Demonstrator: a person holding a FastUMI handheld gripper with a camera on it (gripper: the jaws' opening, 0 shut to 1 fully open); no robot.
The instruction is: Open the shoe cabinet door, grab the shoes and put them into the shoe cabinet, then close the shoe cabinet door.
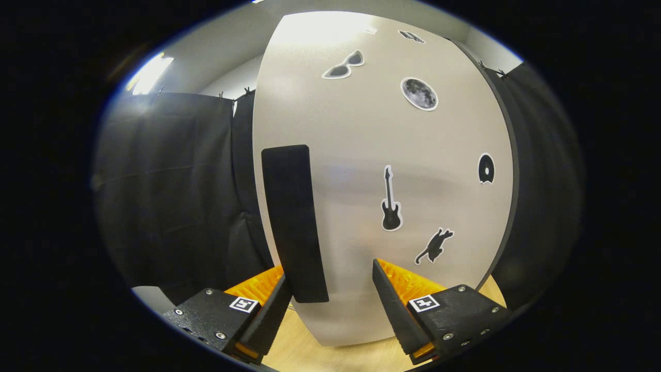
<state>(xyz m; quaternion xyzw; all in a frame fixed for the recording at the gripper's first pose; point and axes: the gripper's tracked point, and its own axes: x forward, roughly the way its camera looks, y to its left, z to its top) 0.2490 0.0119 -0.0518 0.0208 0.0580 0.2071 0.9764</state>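
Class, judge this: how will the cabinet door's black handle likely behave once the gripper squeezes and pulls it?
The black handle looks like a flat, stiff bar, so probably no flex. Its matte face suggests fair grip. The door likely swings. The open gripper has one finger beside it.

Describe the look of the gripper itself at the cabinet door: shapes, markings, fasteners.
The gripper has two wedge-shaped fingers with serrated inner edges and ribbed faces. Each sits on a dark angular block fixed with small silver screws. On top of each block is a square black-and-white tag. No cables show.
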